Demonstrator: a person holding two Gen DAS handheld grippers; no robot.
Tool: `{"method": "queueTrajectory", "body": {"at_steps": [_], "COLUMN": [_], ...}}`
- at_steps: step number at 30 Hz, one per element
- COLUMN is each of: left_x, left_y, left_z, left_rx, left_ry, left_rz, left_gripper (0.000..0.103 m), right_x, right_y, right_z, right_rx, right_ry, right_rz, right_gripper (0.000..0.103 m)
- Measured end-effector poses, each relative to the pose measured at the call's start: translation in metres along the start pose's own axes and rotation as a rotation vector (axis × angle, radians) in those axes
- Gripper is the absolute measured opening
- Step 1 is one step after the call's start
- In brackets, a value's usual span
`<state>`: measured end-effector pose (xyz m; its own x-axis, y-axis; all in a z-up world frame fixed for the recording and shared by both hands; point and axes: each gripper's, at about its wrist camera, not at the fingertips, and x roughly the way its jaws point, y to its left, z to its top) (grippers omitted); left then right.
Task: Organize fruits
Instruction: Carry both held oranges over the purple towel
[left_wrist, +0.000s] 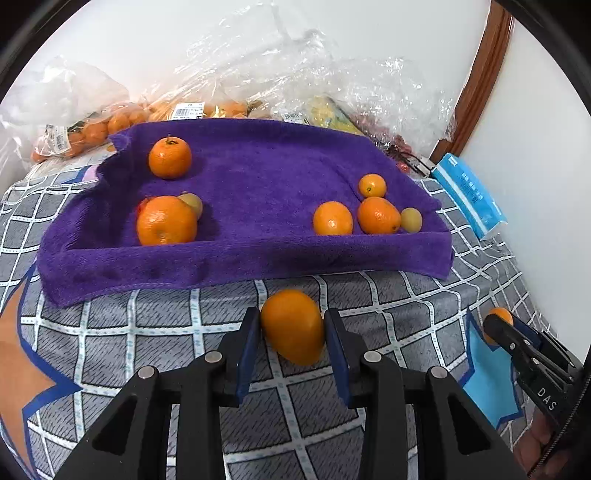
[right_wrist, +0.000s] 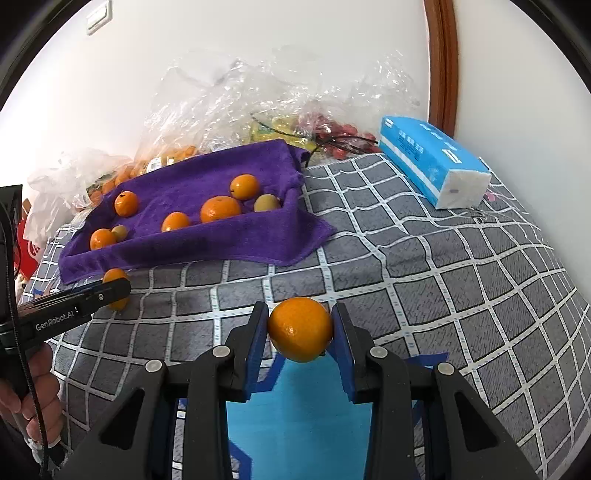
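Each hand-held gripper, left (left_wrist: 293, 326) and right (right_wrist: 300, 328), clamps a round orange mandarin (left_wrist: 293, 325), presumably bound for the fruit-holding purple terry towel (left_wrist: 258, 173).

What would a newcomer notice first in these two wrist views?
Probably the orange pinched in the left gripper and a second orange in the right gripper, both just above the grey checked cover. Behind them, the purple towel holds five more oranges and two small yellowish fruits.
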<state>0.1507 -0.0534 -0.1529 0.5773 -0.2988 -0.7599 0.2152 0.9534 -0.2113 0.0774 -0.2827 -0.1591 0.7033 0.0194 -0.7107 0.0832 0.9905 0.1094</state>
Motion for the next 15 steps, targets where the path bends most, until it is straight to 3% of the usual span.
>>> {"method": "queueTrajectory", "body": {"at_steps": [15], "left_x": [-0.038], "left_y": [0.029], "left_z": [-0.015], "left_rx": [-0.067], "left_ry": [-0.026], "left_rz": [0.031], "left_gripper": [0.034], "right_x": [-0.029], "right_y": [0.035], "right_z": [-0.005], "right_rx": [-0.027], "right_ry": [-0.023], "right_rz": [0.046], "right_gripper": [0.035]}}
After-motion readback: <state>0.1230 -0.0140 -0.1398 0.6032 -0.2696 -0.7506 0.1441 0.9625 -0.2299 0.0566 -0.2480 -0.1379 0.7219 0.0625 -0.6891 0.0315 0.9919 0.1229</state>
